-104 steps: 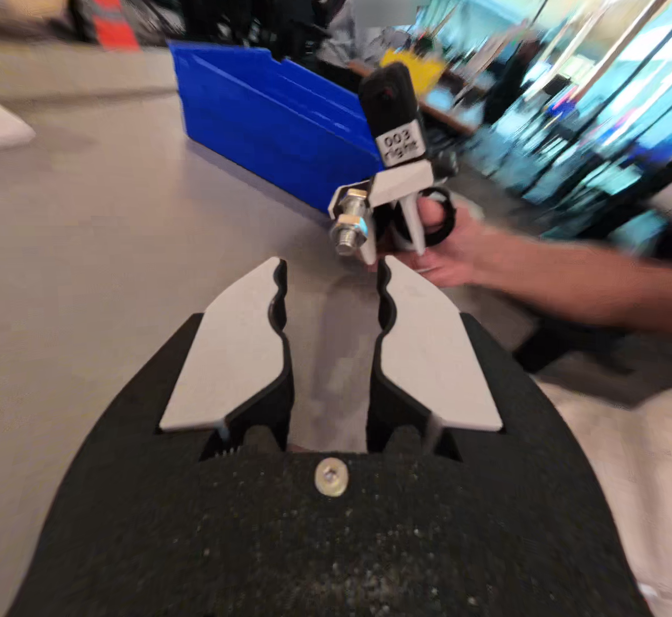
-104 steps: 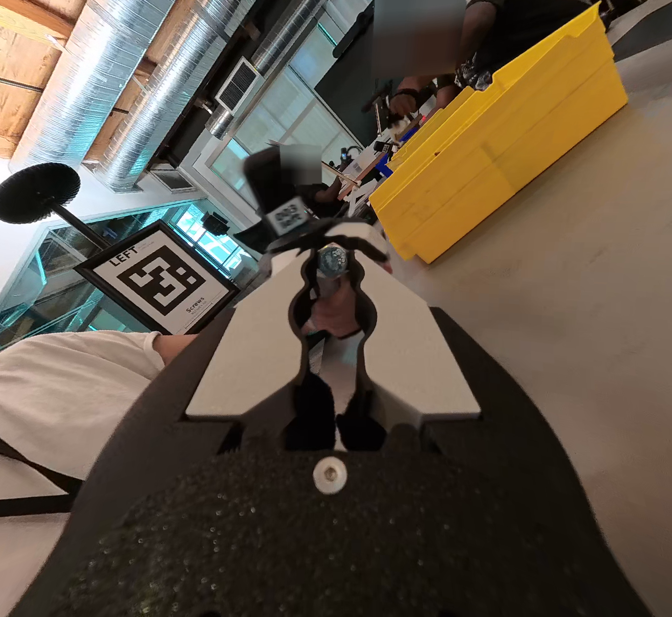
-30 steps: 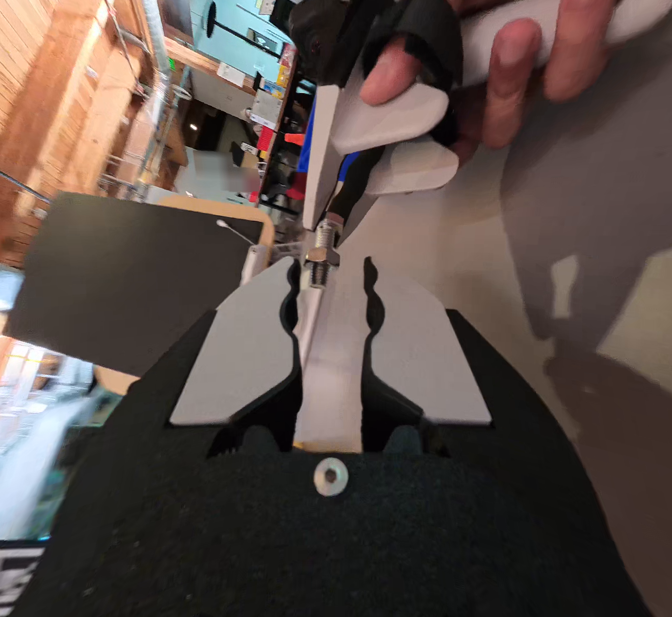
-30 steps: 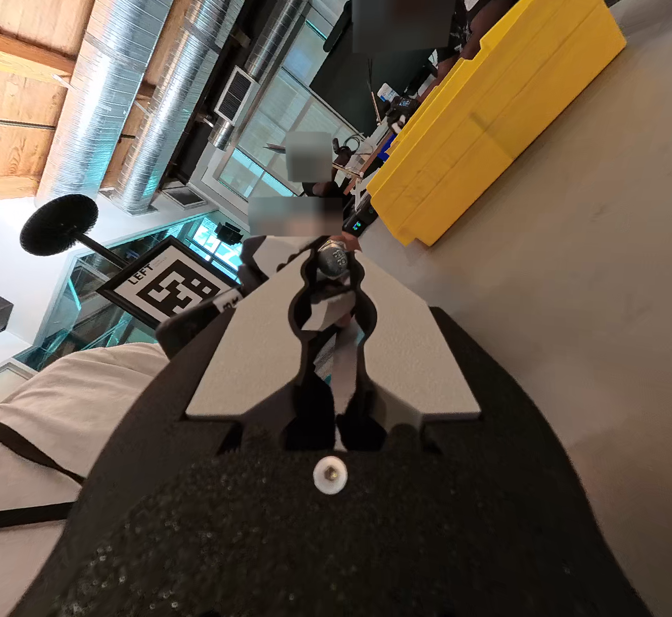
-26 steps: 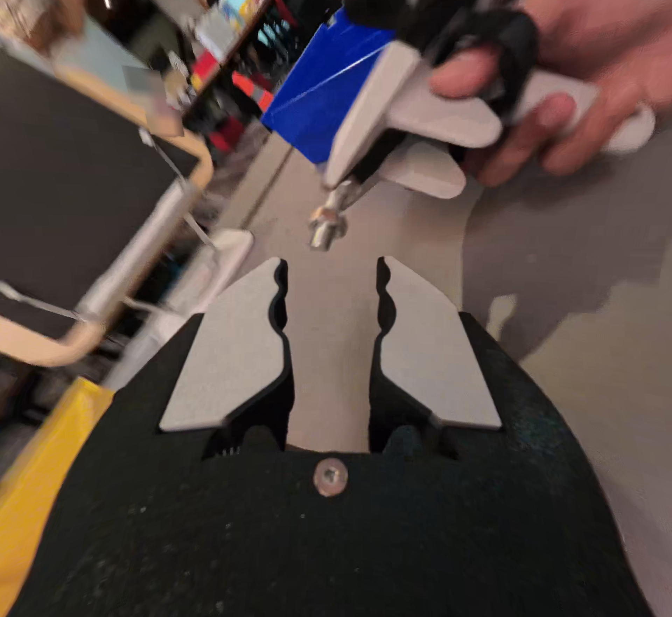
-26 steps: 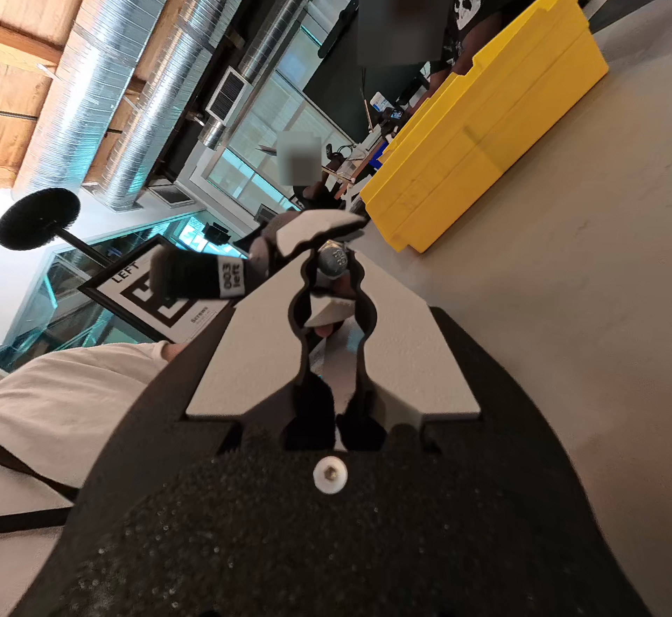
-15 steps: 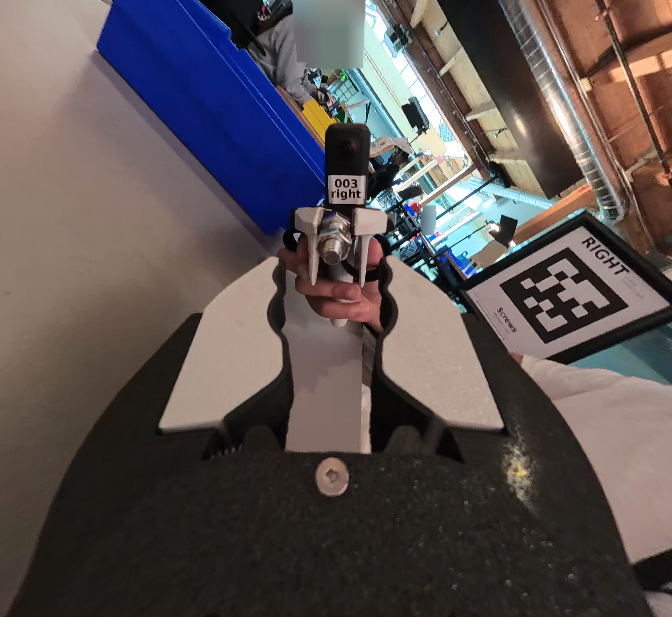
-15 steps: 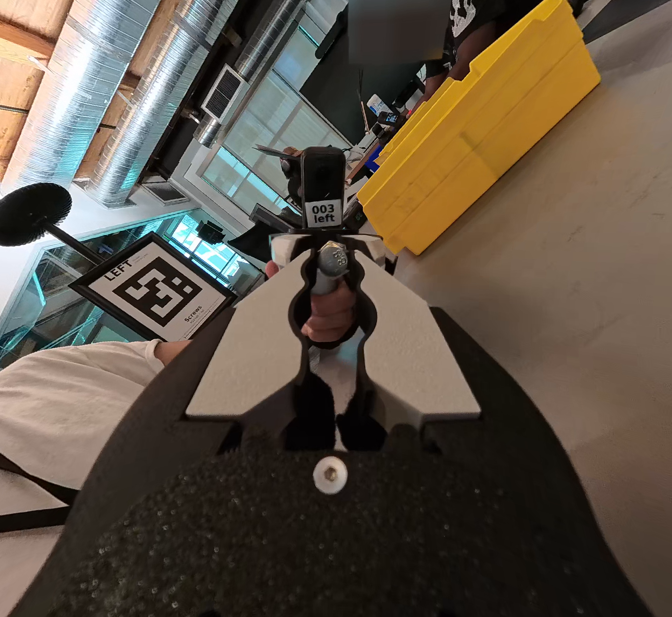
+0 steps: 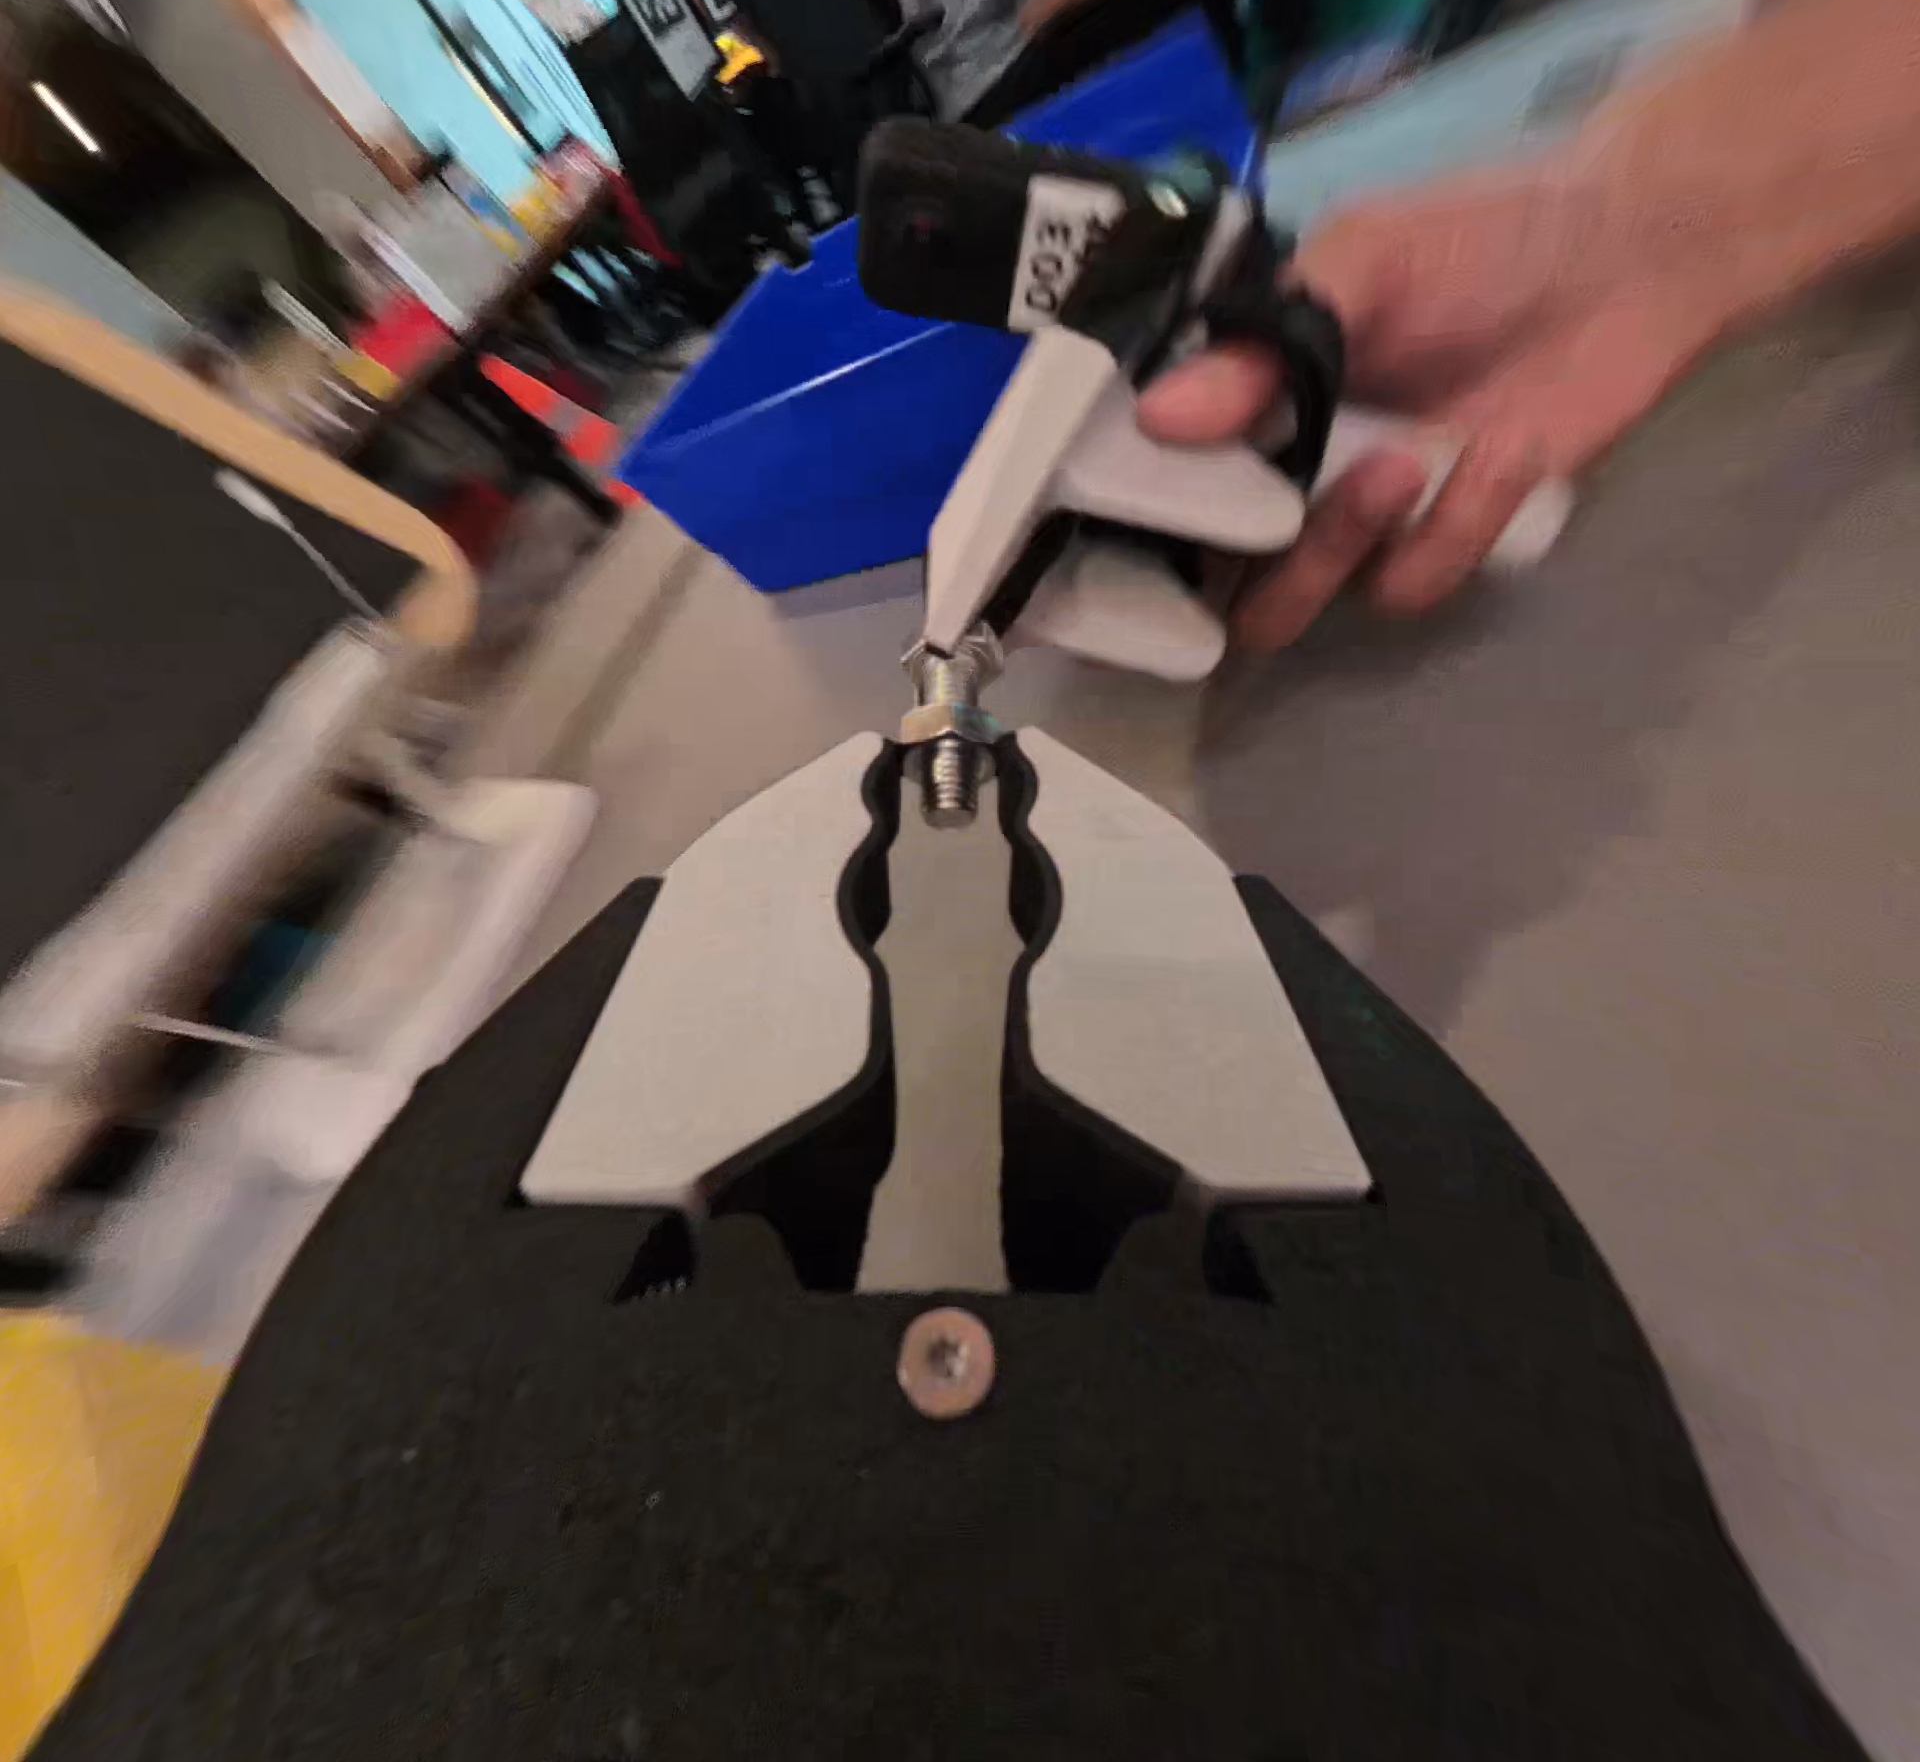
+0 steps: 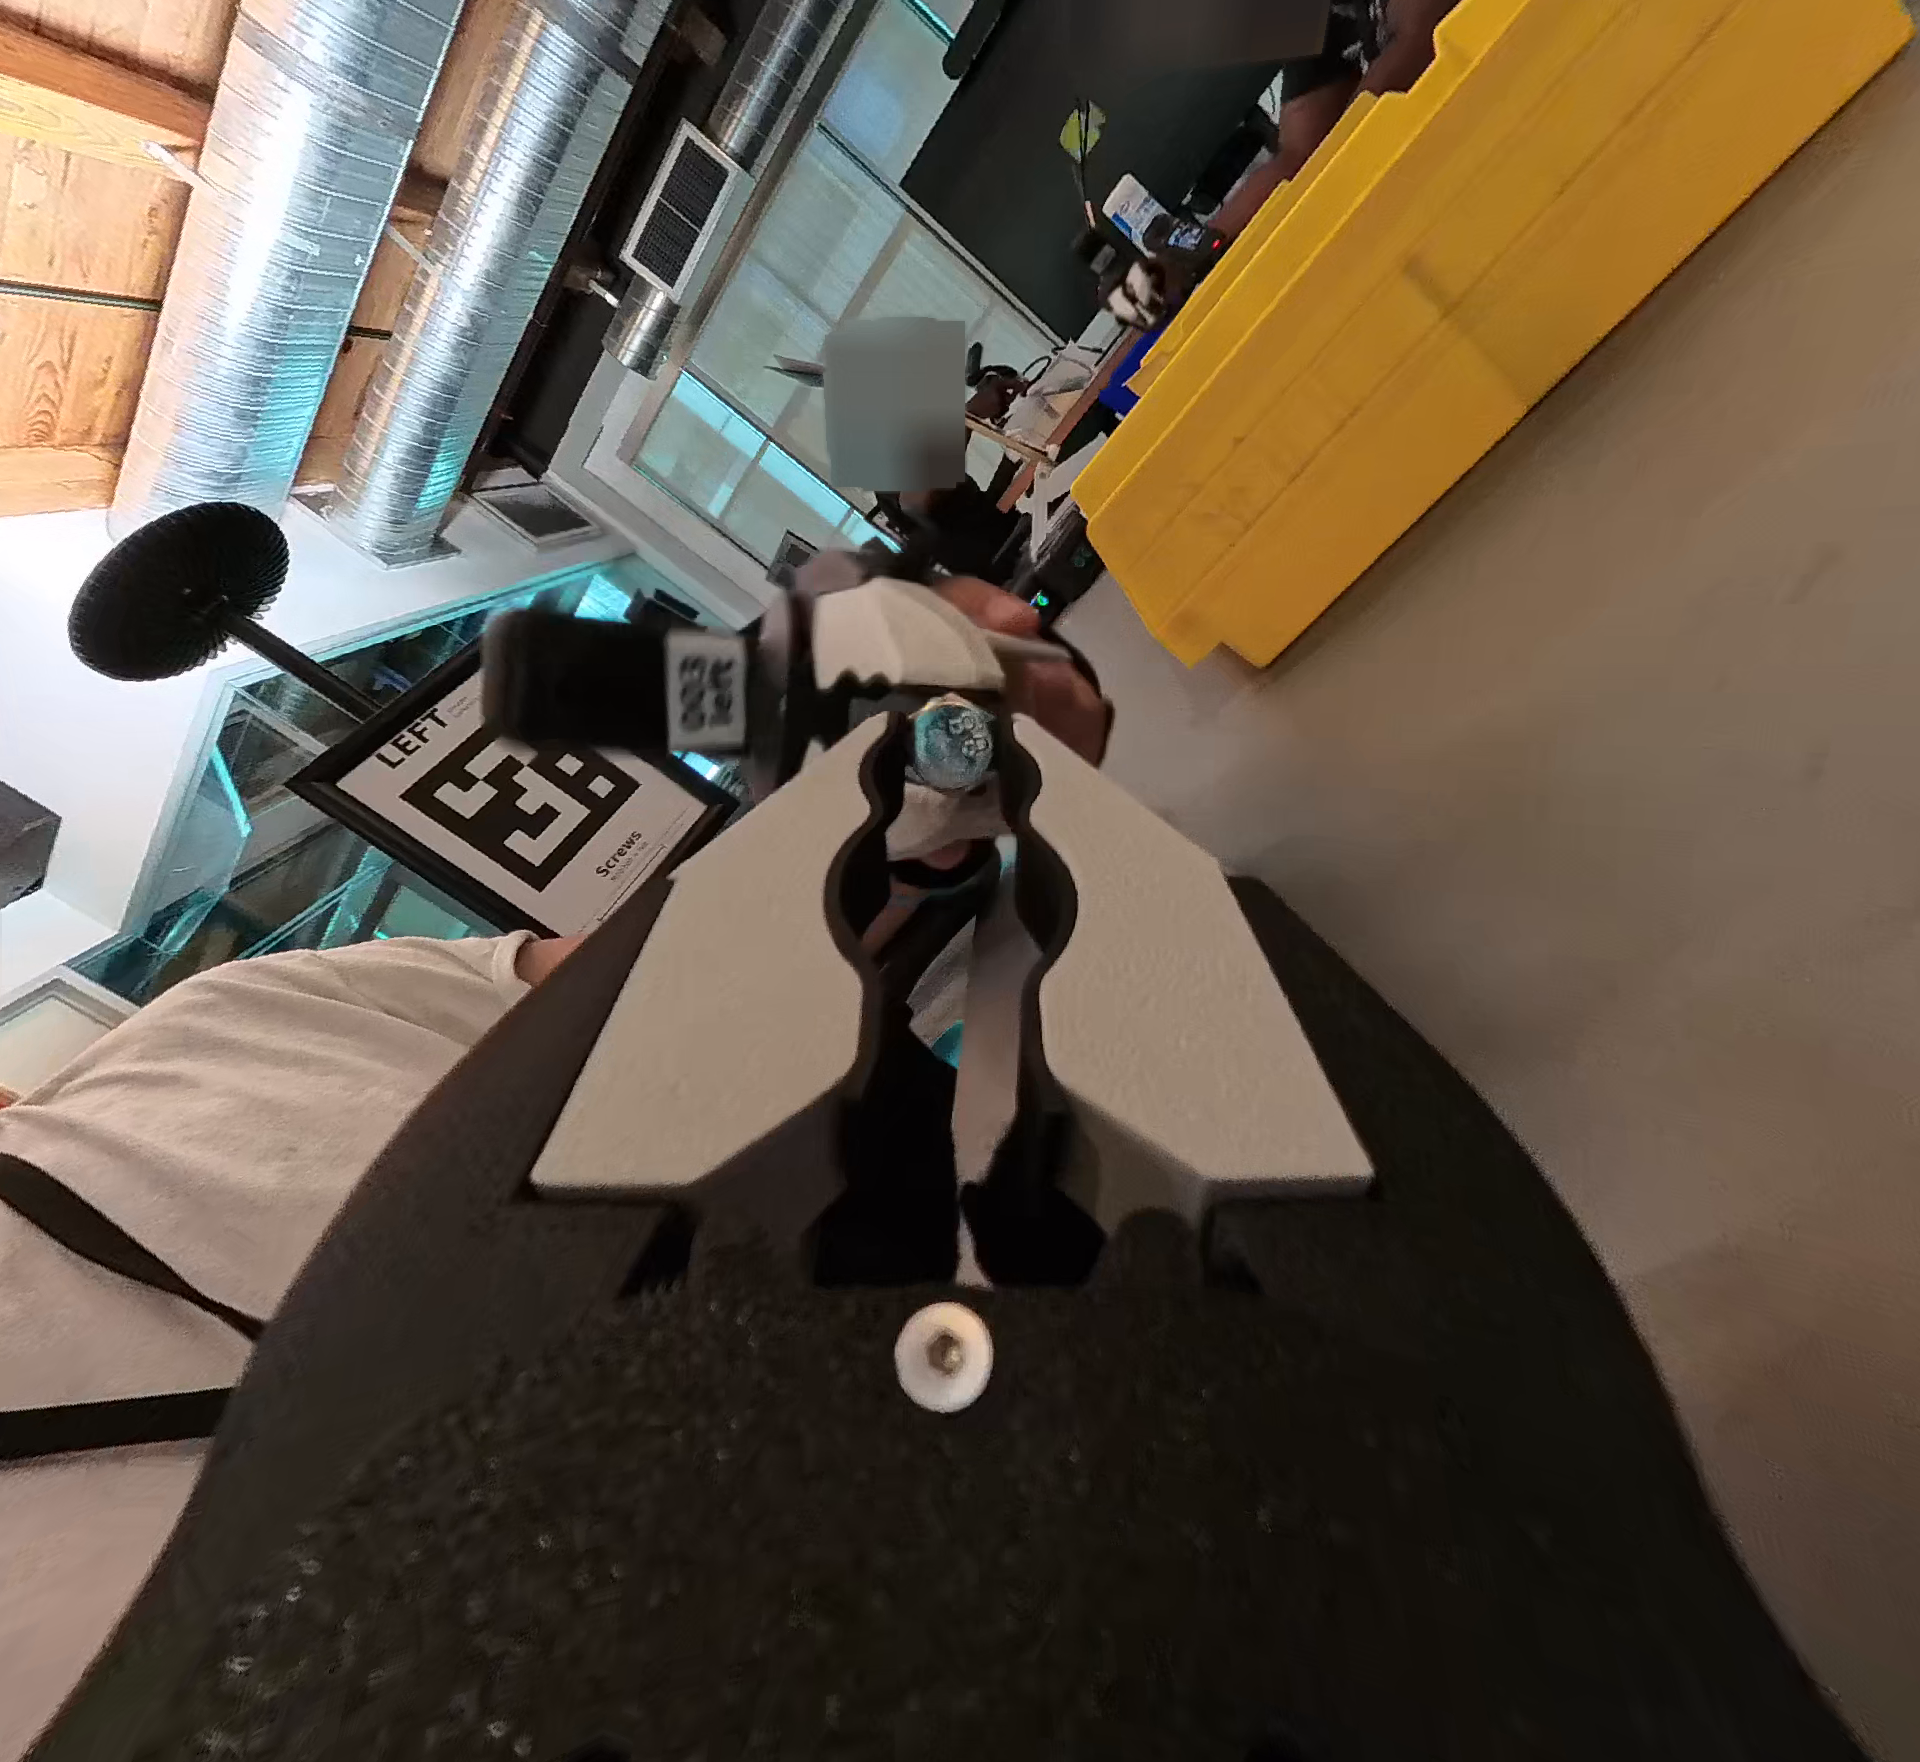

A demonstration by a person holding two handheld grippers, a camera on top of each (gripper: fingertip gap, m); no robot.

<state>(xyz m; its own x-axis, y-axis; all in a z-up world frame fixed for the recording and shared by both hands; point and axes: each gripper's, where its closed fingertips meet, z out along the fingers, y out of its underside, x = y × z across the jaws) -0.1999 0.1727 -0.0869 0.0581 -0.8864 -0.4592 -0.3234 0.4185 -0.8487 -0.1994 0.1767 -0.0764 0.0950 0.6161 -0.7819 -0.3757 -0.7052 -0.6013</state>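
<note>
My right jaws [image 10: 948, 756] are gripping the bolt [image 10: 948, 748] head; only the left view is showing its thread, where my left jaws [image 9: 948, 756] are gripping the nut [image 9: 943, 725] above the table [image 9: 1558, 881].

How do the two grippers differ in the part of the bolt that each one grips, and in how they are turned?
The right gripper clamps the hex head of the bolt, whereas the left gripper closes on the nut threaded on its shank. The right gripper's camera block lies sideways in the left wrist view, so the two are rolled differently. The threaded end points into the left gripper; the stamped head faces the right one. Both have light grey fingers and share the same bolt.
</note>
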